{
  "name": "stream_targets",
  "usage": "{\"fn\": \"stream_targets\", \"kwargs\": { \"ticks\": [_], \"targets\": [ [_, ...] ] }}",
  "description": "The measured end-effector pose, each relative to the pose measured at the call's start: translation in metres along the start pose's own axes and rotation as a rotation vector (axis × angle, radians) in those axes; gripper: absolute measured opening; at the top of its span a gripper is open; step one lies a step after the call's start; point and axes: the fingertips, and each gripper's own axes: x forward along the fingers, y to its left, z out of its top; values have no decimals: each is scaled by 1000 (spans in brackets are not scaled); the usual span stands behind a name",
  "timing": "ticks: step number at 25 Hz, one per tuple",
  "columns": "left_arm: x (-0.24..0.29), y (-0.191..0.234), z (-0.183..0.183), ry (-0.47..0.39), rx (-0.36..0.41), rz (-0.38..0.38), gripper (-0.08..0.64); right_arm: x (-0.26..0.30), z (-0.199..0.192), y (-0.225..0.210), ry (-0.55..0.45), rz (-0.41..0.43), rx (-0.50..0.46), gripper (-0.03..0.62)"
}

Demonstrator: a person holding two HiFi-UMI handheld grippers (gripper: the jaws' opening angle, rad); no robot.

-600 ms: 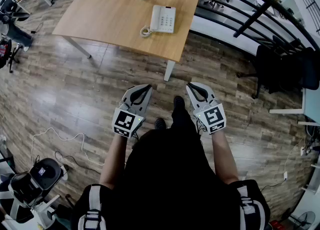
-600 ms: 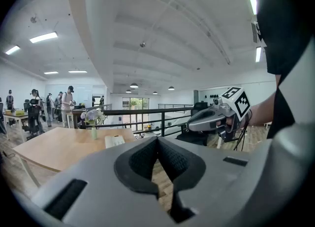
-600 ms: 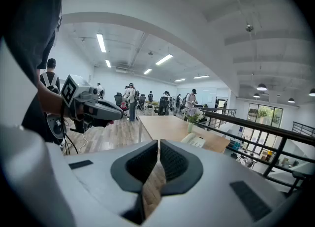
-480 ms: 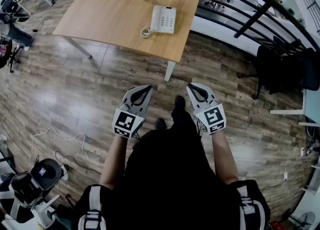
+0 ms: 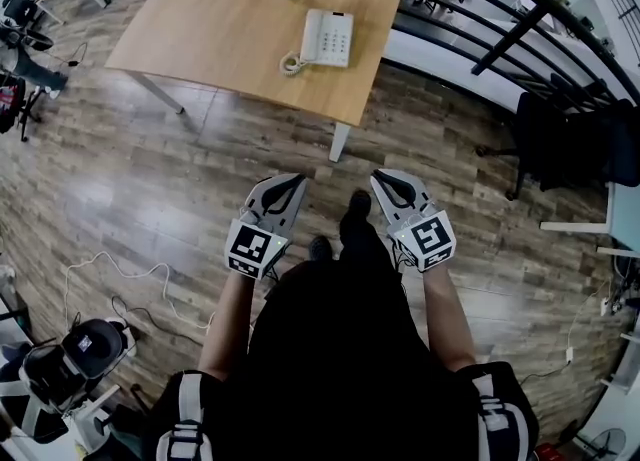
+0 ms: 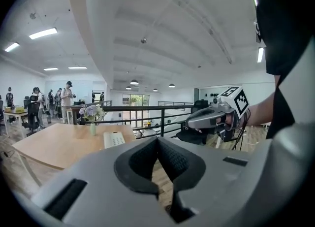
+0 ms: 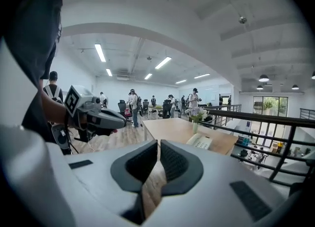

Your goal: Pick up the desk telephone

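White desk telephone (image 5: 328,38) on wooden table (image 5: 200,29) — left tongs (image 5: 296,181), right tongs (image 5: 379,178) closed, empty, well apart from it.

White desk telephone (image 5: 327,38), lying flat on the wooden table (image 5: 220,39), untouched.
Rectangular body, long axis pointing away from the person. It sits toward the table's right edge in the head view. Handset seated along its left side, keypad on the right. Pale coiled cord (image 5: 291,63) bunched on the tabletop at its near-left corner, touching the body.
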Motion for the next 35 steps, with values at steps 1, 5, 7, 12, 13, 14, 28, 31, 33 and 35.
{"fn": "stream_targets", "kwargs": {
  "ticks": [1,5,7,12,13,14,28,31,33,35],
  "targets": [
    [2,1,-2,4,-3,3,21,0,1,-1,-13,7,11,35],
    [13,2,-4,18,-12,8,21,2,-4,-9,-7,17,10,36],
    [21,2,-1,27,1,10,21,4,-7,-19,6,14,10,37],
    [41,16,11,40,6,22,21,20,0,-48,1,18,17,37],
    [46,20,11,46,7,26,21,24,2,-53,-2,20,14,37],
    [50,24,12,52,9,30,21,29,3,-57,-5,23,10,37],
    [116,61,44,74,33,77,21,78,-5,-116,54,122,-21,37],
    [128,66,48,80,33,87,21,85,-3,-131,38,139,13,37],
    [134,67,49,88,37,91,21,89,-2,-141,28,146,45,37],
    [139,68,49,97,41,98,21,92,-1,-151,27,146,54,37]
  ]
}}
